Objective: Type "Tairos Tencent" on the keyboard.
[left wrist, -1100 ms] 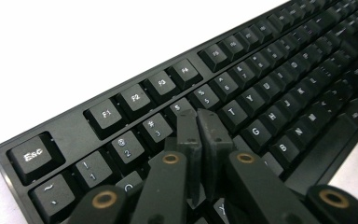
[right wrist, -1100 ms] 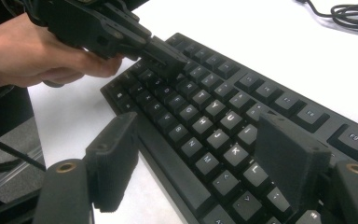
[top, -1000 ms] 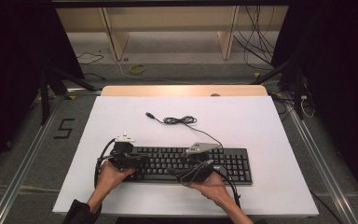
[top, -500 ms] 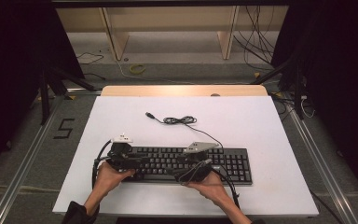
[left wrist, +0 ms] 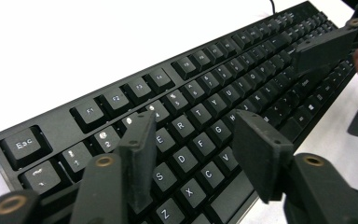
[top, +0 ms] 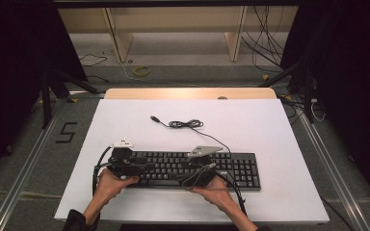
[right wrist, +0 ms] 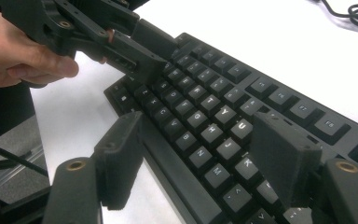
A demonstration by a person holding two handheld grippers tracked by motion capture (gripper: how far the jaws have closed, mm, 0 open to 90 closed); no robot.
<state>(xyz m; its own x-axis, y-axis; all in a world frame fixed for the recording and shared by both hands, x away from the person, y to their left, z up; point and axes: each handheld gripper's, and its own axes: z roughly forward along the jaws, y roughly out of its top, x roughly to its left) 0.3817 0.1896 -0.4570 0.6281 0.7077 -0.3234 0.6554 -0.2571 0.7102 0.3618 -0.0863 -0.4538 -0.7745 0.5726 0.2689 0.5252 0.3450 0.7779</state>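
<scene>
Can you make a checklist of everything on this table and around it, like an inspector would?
Surface: white table, wooden strip along the far edge.
Job's things: black keyboard lying flat near the front edge.
Clutter: nothing seen.
Grippers: left gripper open, jaws over the letter keys; right gripper open, jaws over the keys.
Cables: keyboard cable bundled behind the keyboard, plug end loose.
Surroundings: grey floor with a taped 5, wooden shelf frame, loose wires behind.

A white table with a light wooden strip along its far edge. On it lie 1 black keyboard near the front edge, and its black cable, loosely coiled on the tabletop just behind it.
</scene>
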